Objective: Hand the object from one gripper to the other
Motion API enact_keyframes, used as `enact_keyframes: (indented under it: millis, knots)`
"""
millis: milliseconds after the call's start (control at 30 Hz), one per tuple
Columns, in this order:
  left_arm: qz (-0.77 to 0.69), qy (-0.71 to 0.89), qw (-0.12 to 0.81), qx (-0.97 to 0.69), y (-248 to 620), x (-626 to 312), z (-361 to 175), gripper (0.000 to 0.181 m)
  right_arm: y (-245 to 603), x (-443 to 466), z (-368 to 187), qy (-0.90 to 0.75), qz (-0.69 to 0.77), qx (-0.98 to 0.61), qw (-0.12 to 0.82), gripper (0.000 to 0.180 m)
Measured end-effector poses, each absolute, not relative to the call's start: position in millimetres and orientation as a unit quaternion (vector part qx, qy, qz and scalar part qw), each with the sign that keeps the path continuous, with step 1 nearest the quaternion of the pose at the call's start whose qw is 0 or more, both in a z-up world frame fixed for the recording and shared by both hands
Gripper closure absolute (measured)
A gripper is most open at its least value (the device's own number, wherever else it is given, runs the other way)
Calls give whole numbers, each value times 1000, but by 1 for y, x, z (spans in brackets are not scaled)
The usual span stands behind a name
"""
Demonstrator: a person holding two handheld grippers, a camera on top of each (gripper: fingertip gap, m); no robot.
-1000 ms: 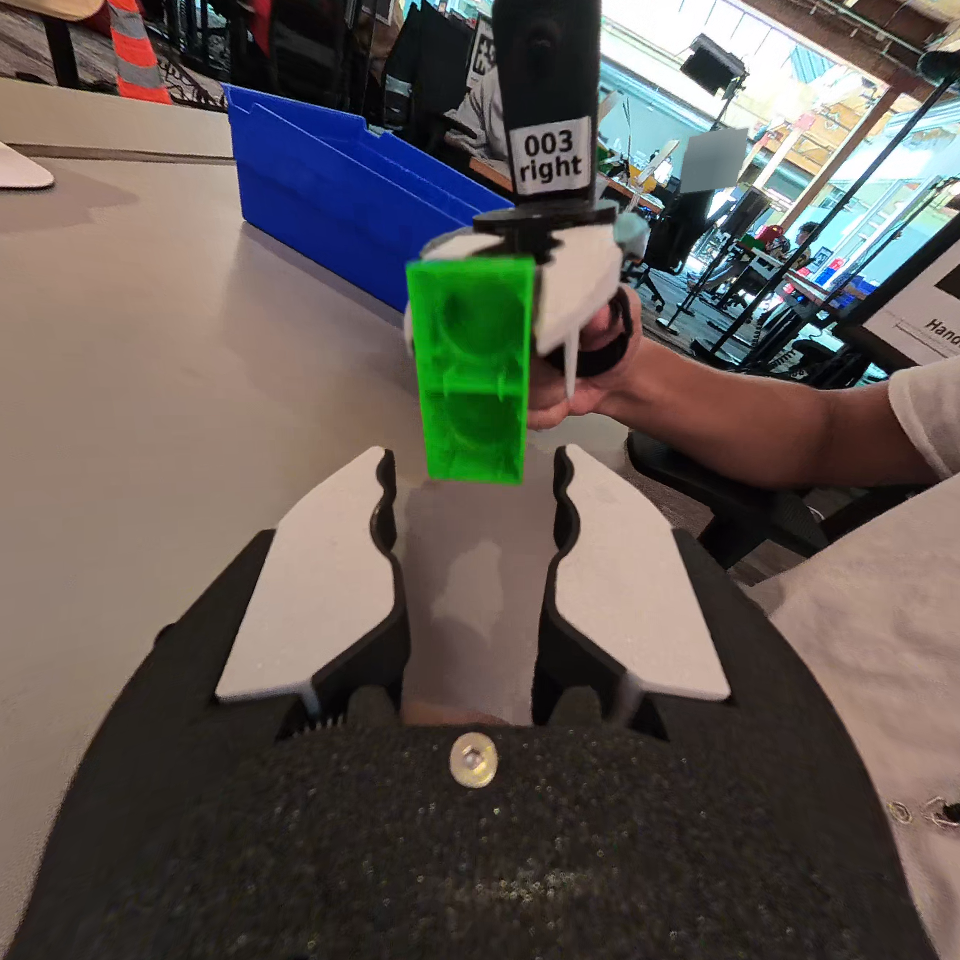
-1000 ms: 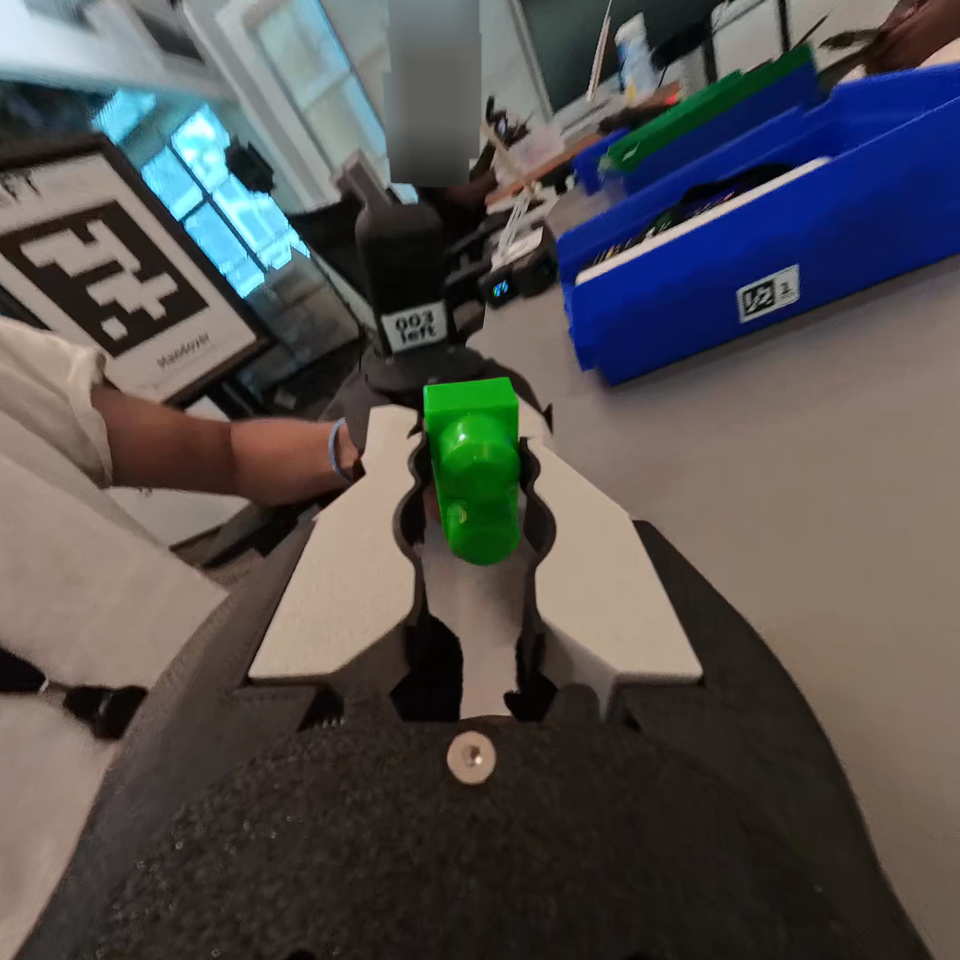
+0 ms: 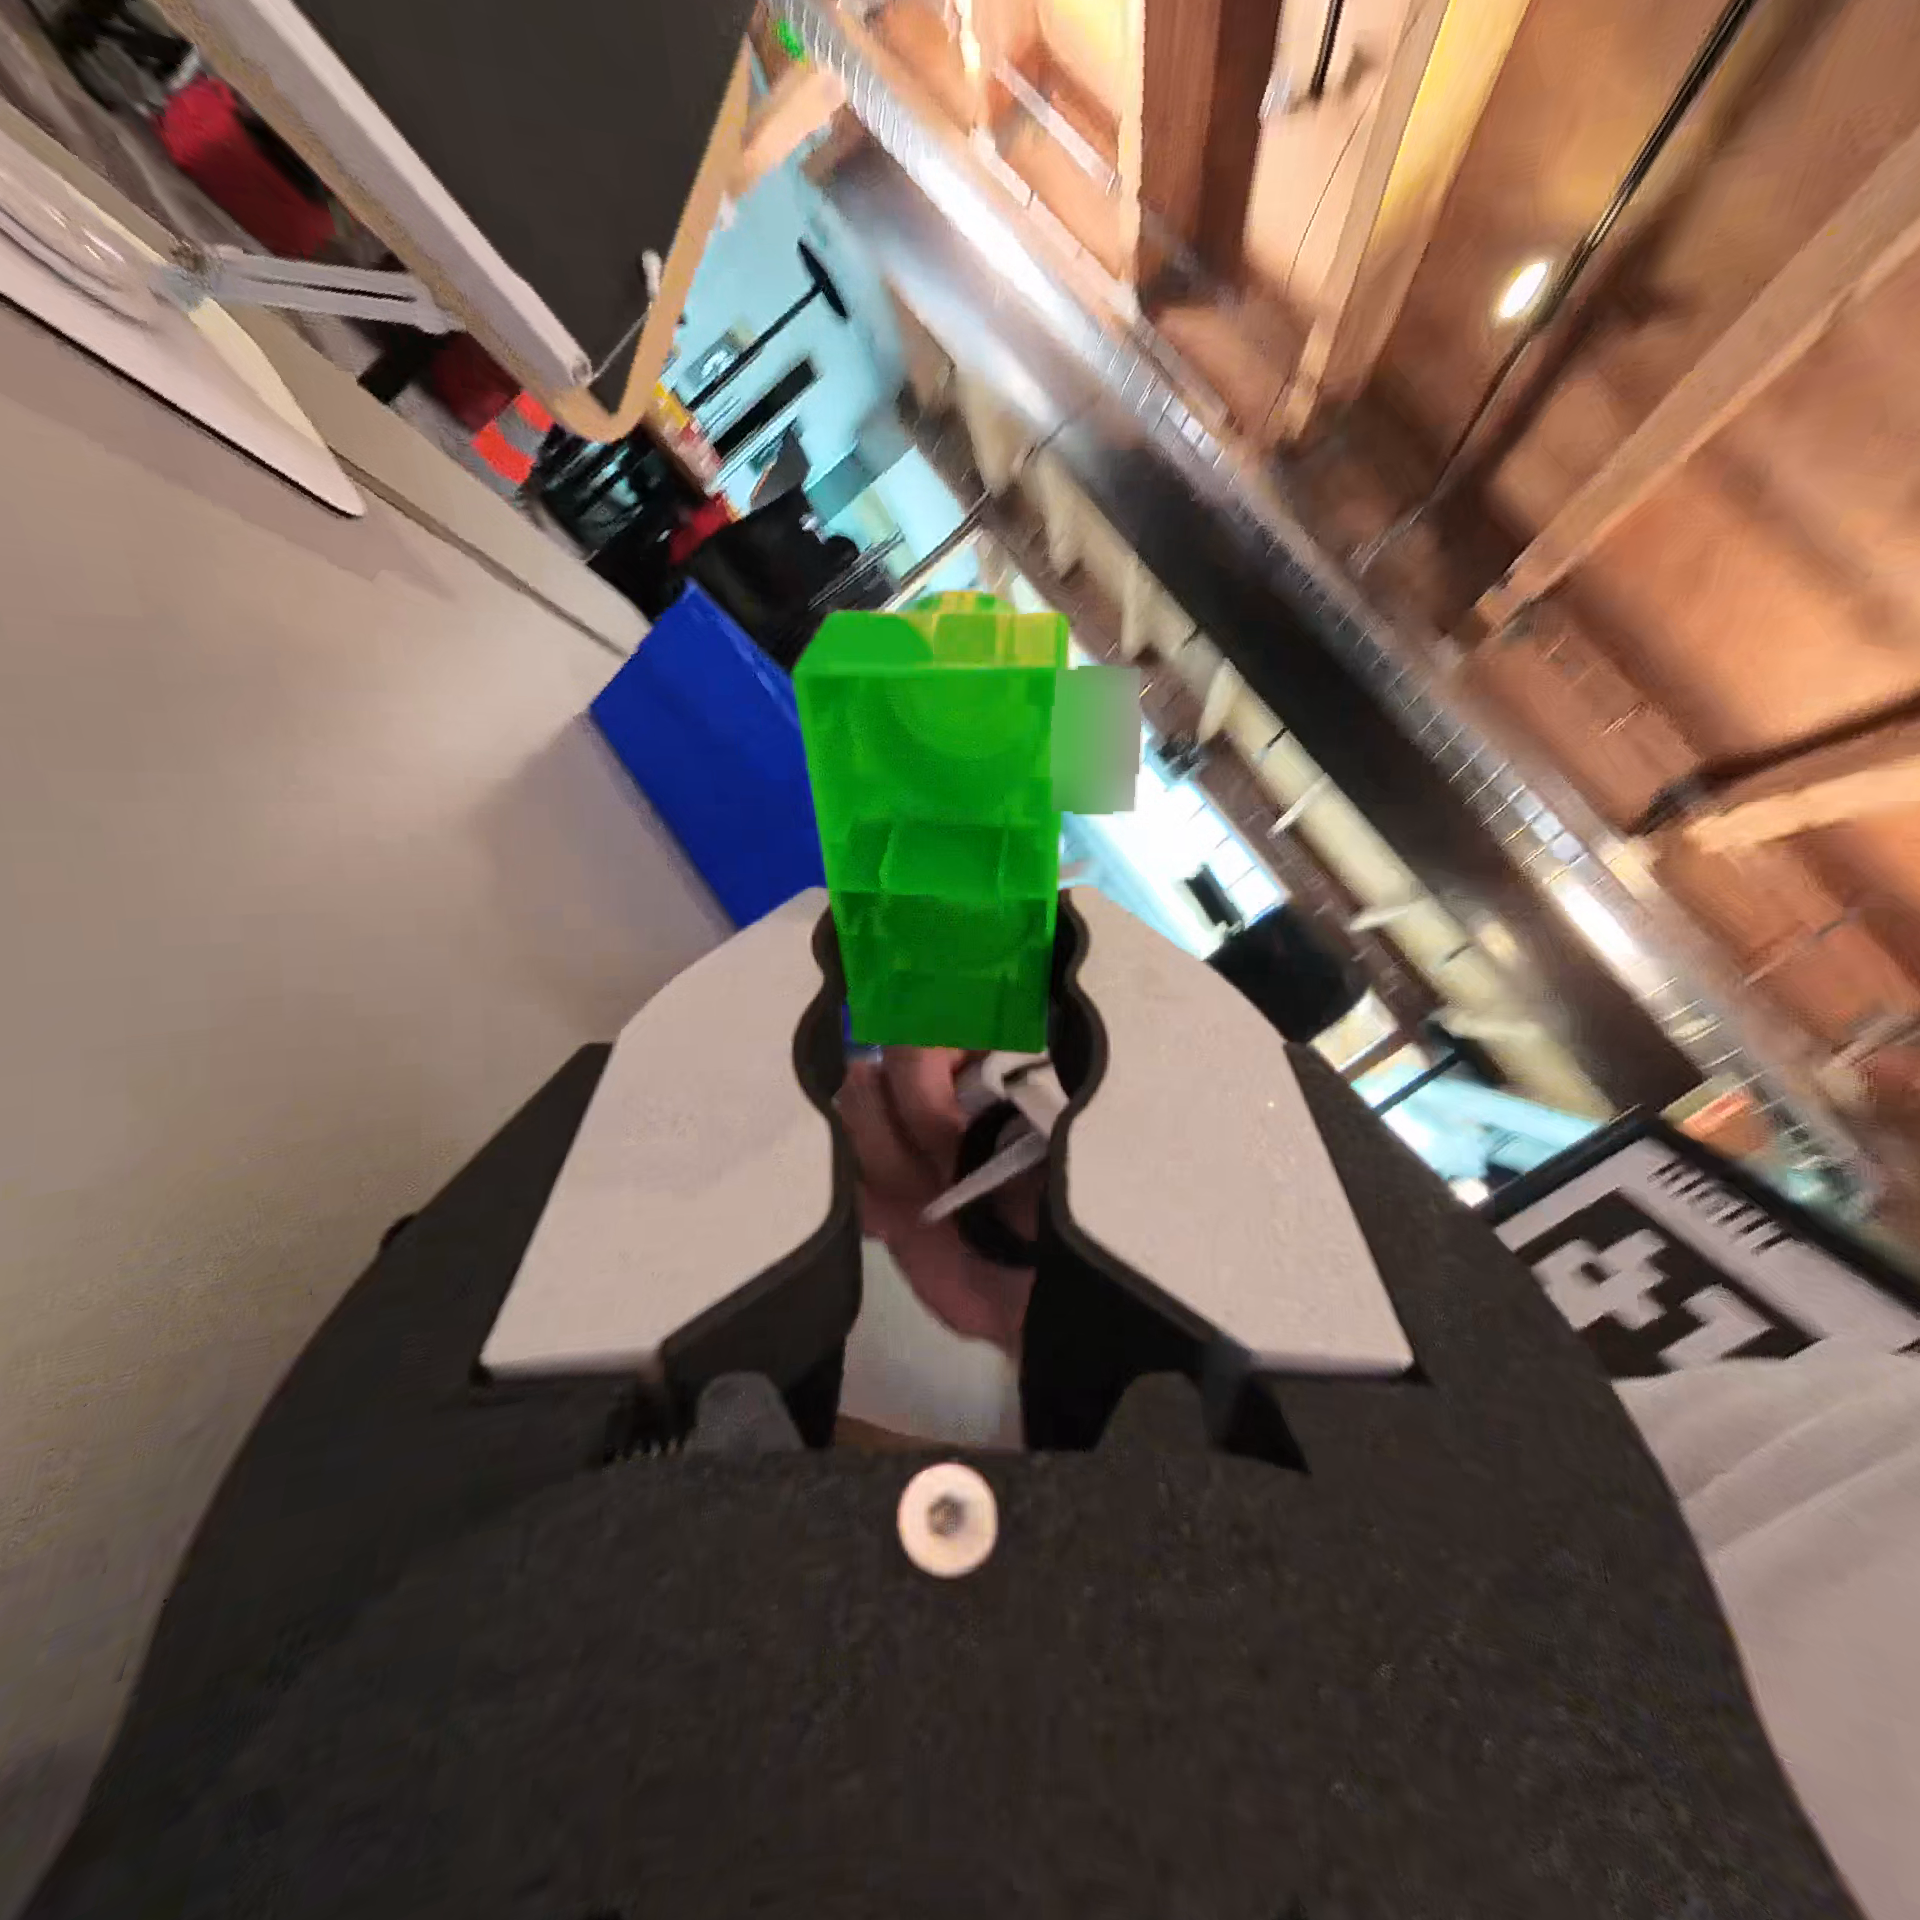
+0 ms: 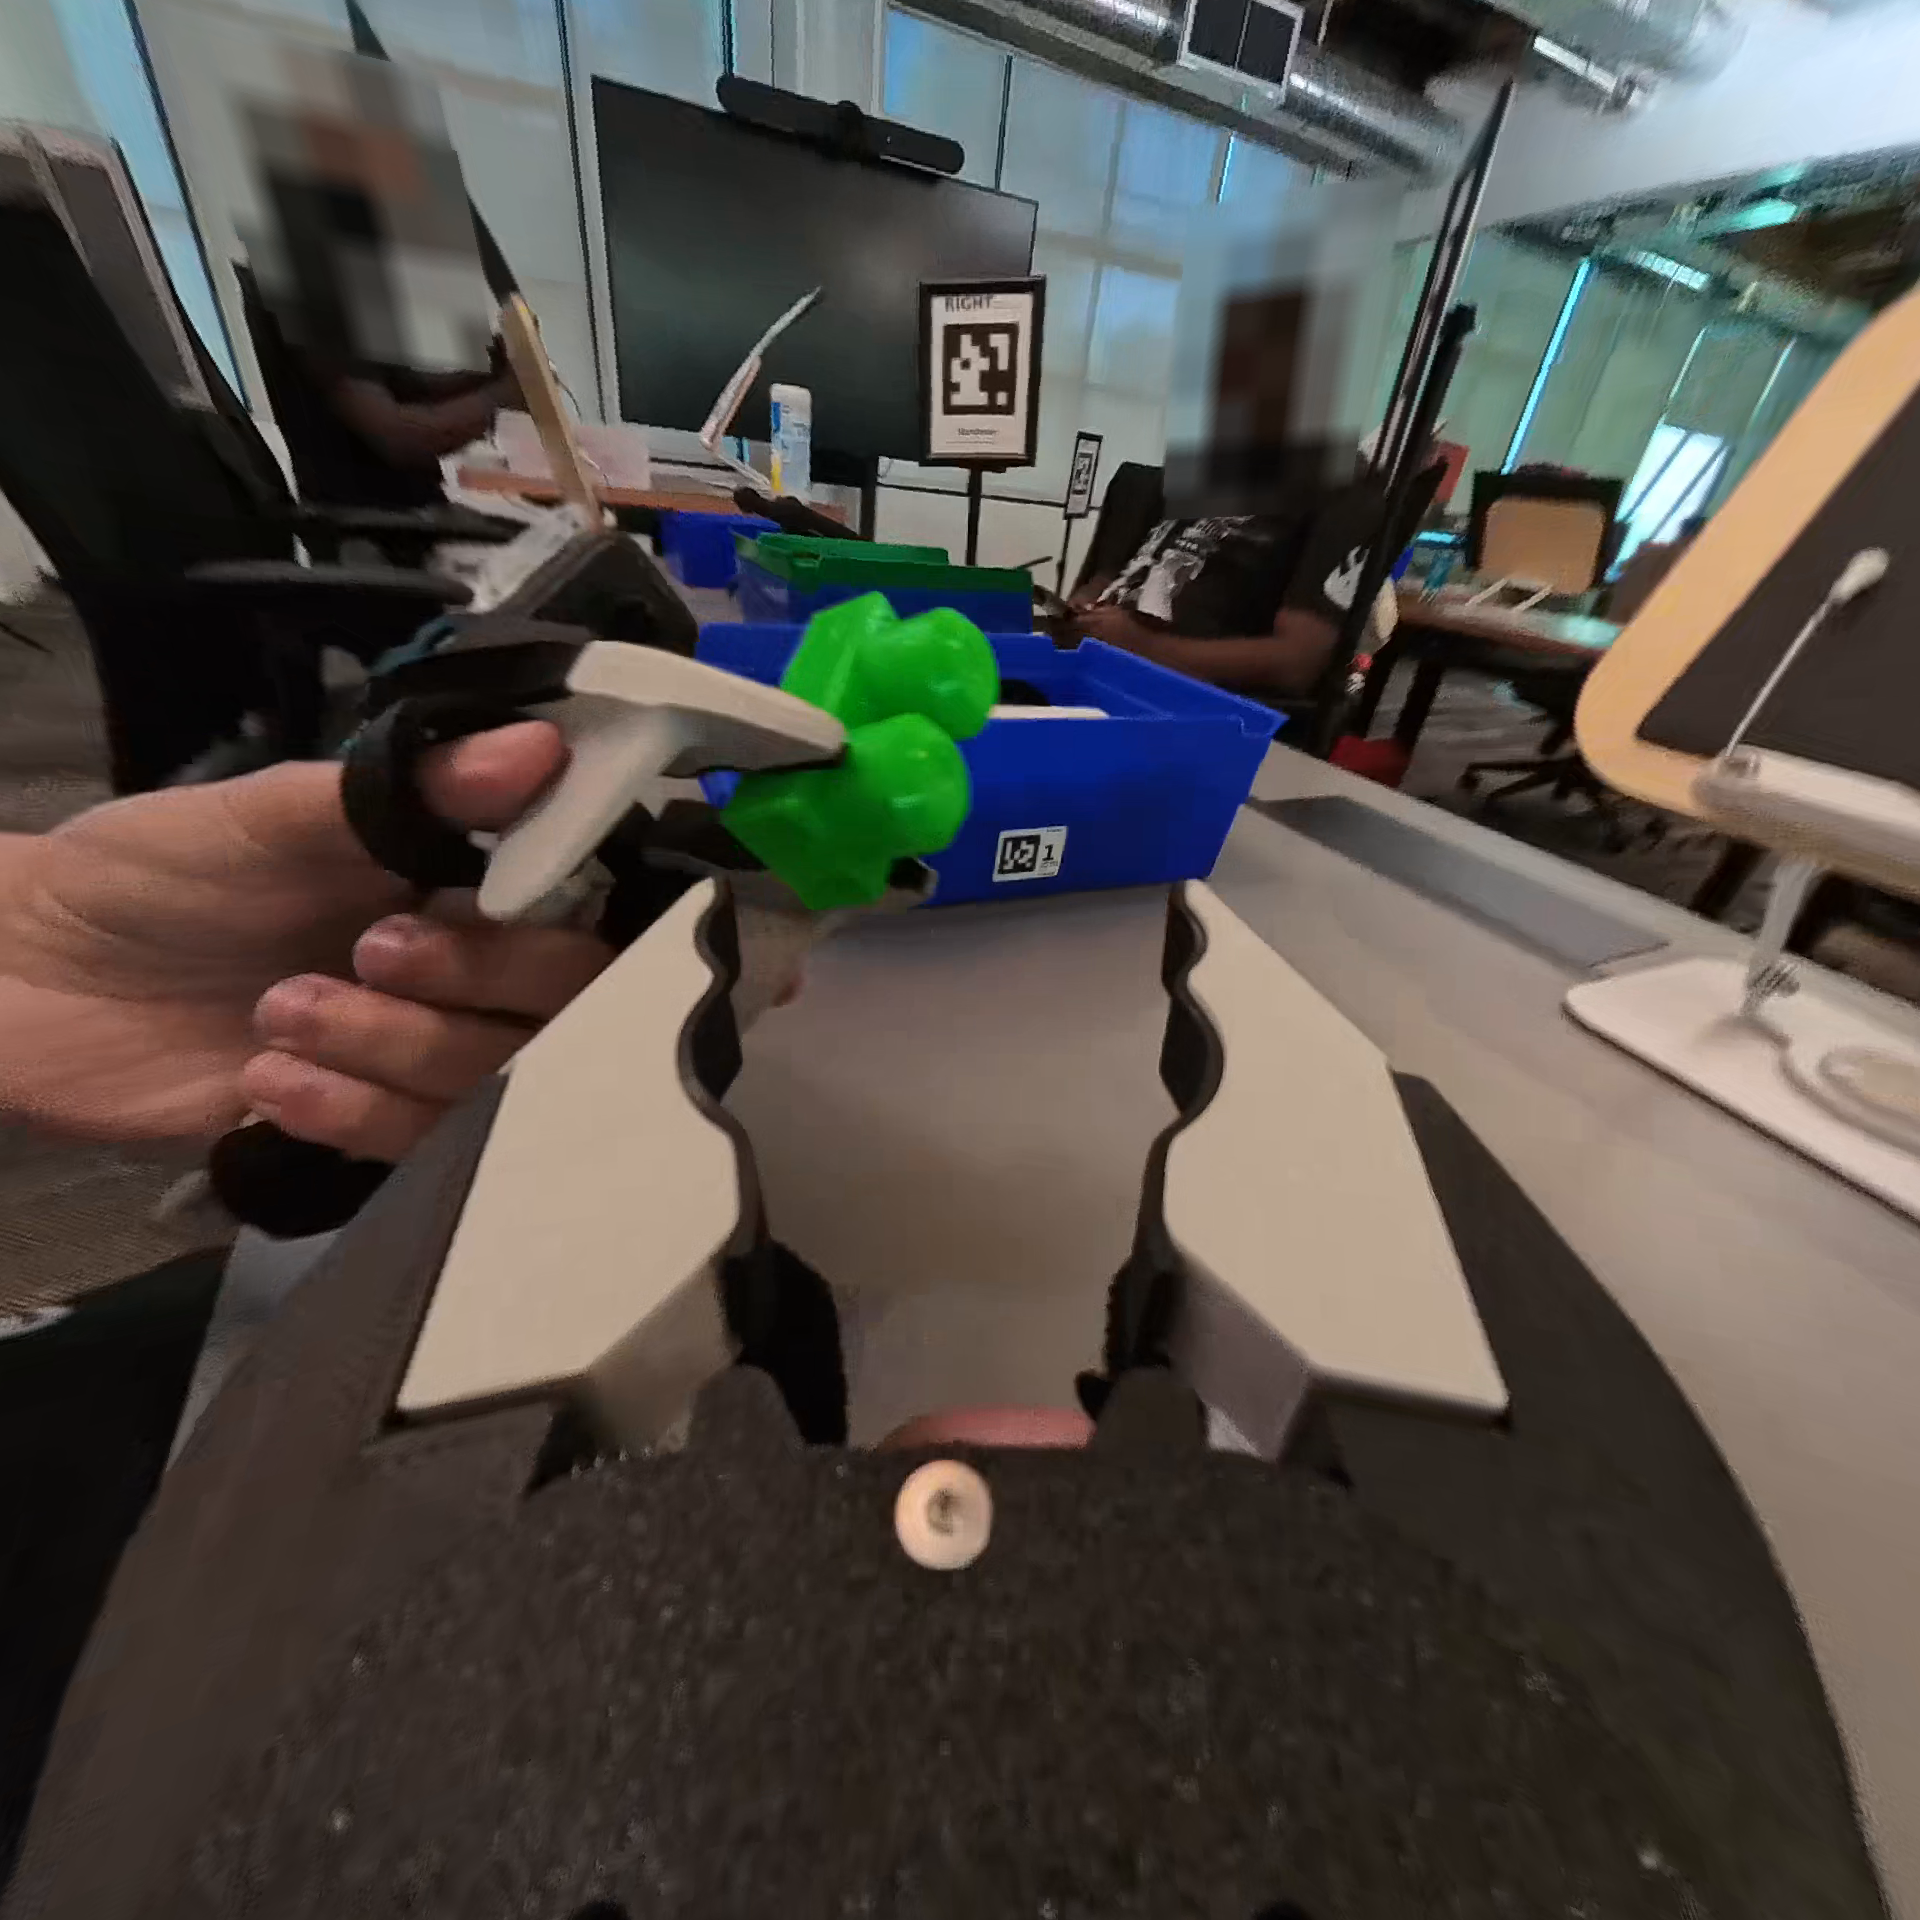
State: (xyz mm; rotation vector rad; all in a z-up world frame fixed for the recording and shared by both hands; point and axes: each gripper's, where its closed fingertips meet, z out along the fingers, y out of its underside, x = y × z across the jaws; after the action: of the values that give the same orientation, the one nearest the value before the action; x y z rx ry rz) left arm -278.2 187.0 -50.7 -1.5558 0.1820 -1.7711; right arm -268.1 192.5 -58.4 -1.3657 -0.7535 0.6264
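Bright green translucent plastic two-stud building brick [image 3: 940, 831] sits clamped between the tips of the left gripper [image 3: 945, 966], white-faced fingers with black wavy inner edges; lower end of the brick is pinched, rest sticks out toward 12 o'clock past the fingertips, hollow underside facing the left wrist camera. In the right wrist view the same brick [image 4: 873, 743] shows at 11 o'clock, off the table, its two round studs pointing toward 3 o'clock, one white finger of the left gripper [image 4: 821, 810] lying across it; a person's hand [image 4: 260, 966] wraps that gripper's black handle at 9 o'clock. Right gripper [image 4: 951, 935] is released, jaws spread wide with only grey tabletop [image 4: 956, 1060] between them; brick is just beyond its left fingertip, up and to 11 o'clock, not inside the gap. Blue plastic bin [image 4: 1091, 790] with a small square tag on its front sits on the table behind the brick at 12 o'clock; in the left view a blue bin [image 3: 717, 758] shows at 10 o'clock of the brick. White stand base [image 4: 1714, 1049] at 3 o'clock on the table. Black-and-white marker sign on a stand [image 4: 980, 369] at 12 o'clock far back. Left view is tilted and the background blurred.
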Motion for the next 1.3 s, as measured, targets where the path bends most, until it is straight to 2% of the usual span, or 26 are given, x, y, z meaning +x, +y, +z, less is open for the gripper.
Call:
enact_keyframes:
  millis: [133,267,467,533,633,800,1067,1133,1300]
  knots:
    - [-745,13,353,-566,185,-275,-45,144,180,-288,-52,-360,199,-576,706,107]
    - [-771,-8,324,-548,179,-267,-46,144,183,-286,-44,-349,114,-555,747,135]
    - [-759,36,325,-563,174,-263,-47,143,181,-279,-47,-369,154,-570,717,135]
    - [-737,75,339,-580,174,-264,-48,127,179,-273,-43,-375,201,-571,702,136]
    - [-706,132,342,-606,177,-275,-51,119,172,-259,-40,-385,289,-564,671,136]
    - [-696,219,241,-640,165,-289,-62,118,164,-234,-38,-438,289,-525,670,136]
    - [-747,225,141,-610,144,-279,-66,123,141,-265,-42,-497,307,-495,643,136]
    - [-751,231,137,-603,141,-278,-66,142,140,-269,-46,-507,303,-495,637,136]
    - [-713,238,180,-635,155,-281,-75,144,155,-264,-68,-466,334,-587,572,133]
